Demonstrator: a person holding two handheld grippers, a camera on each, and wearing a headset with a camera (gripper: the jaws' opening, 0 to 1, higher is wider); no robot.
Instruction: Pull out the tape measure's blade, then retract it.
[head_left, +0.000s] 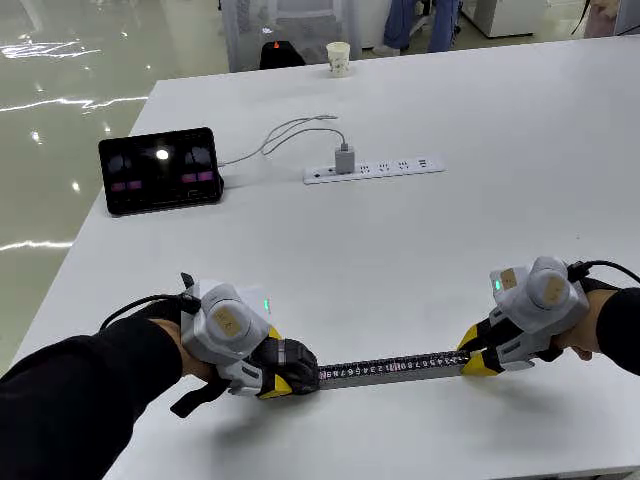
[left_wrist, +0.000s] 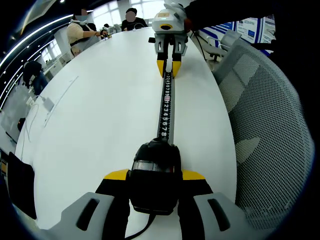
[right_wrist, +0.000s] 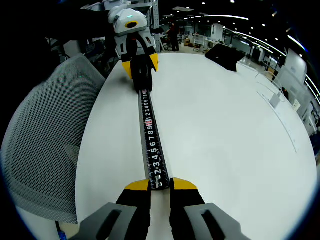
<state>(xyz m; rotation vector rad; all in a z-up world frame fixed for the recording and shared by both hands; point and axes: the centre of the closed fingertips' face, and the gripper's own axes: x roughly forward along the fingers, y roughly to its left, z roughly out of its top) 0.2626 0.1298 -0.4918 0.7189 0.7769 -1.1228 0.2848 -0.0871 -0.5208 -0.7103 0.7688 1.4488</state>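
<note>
I am noting the black plastic tape measure case (head_left: 297, 364) sitting near the front edge of the white table (head_left: 420, 250). Its dark numbered blade (right_wrist: 151, 145) is lying stretched flat along the tabletop. My left gripper (left_wrist: 155, 176) is clamping the case, and my right gripper (right_wrist: 160, 186) is pinching the blade's tip.

The left arm (head_left: 90, 385), in a black sleeve, comes in from the left, and the right arm (head_left: 622, 330) from the right. The left gripper (head_left: 290, 372) lies low and level, jaws pointing right, clamped on the tape measure's case (head_left: 298, 362). The right gripper (head_left: 472, 352) faces it from well apart, jaws pointing left, yellow tips pinched on the end of the blade (head_left: 390, 367). The 2 grippers line up nose to nose.
</note>
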